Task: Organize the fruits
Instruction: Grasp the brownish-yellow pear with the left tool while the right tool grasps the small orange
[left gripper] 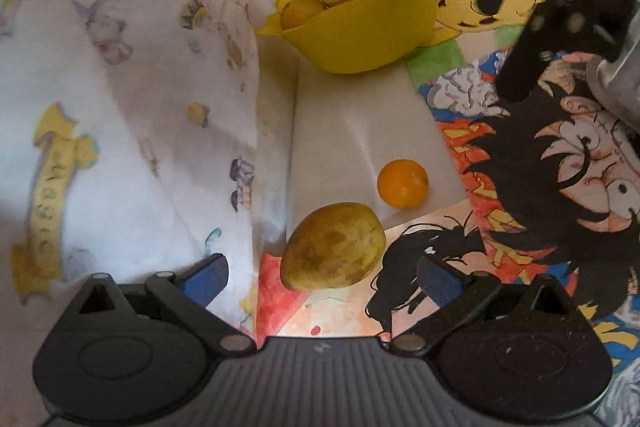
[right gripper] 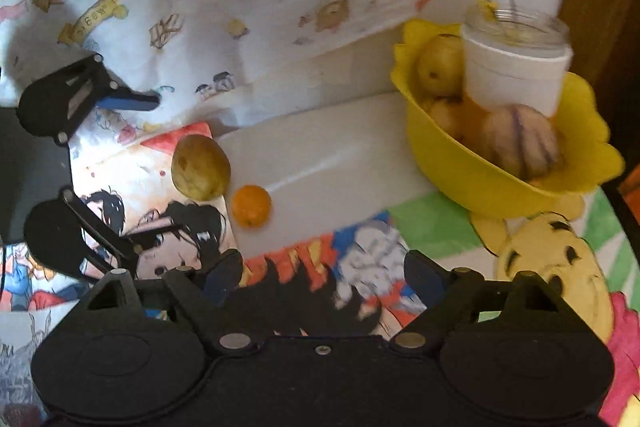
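Now both grippers gape wide, empty: left gripper [left gripper: 322, 273] just before the mango [left gripper: 333, 246], orange [left gripper: 402, 183] beside the mango, bowl [left gripper: 360, 39] beyond it; right gripper [right gripper: 324, 277] well apart.

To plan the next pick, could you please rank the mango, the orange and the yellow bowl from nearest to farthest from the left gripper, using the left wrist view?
1. Mango: just ahead of the open left gripper.
2. Orange: beyond it, slightly right, on white cloth.
3. Yellow bowl: farthest back, holding fruit.
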The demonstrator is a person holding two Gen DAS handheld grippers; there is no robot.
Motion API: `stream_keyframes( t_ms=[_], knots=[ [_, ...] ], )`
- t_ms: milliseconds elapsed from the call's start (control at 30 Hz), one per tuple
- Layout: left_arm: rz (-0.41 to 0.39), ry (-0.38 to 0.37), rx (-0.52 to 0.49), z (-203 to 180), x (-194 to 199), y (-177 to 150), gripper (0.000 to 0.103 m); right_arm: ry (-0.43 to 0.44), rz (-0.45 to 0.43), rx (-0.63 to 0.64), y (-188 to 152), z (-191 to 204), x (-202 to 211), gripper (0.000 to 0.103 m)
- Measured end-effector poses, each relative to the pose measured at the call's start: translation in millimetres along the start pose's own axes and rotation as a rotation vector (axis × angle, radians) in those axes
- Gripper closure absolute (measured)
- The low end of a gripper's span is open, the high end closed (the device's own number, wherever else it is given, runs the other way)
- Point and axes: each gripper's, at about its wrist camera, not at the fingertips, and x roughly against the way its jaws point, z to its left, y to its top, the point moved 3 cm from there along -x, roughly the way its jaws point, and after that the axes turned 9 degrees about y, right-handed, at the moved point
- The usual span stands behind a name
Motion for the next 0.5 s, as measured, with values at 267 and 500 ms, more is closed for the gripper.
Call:
stream_keyframes(
  t_ms=[267,500],
  knots=[
    [-0.012,-0.009,-0.050,0.3,-14.2,-4.0,0.002,0.080,-0.003,-0.070,16.6,7.0,-29.3,0.022],
    [-0.033,-0.013,-0.081,1.3,-21.9,-6.4,0.005,0.101,-0.005,-0.138,18.9,5.5,-49.0,0.029]
  ],
)
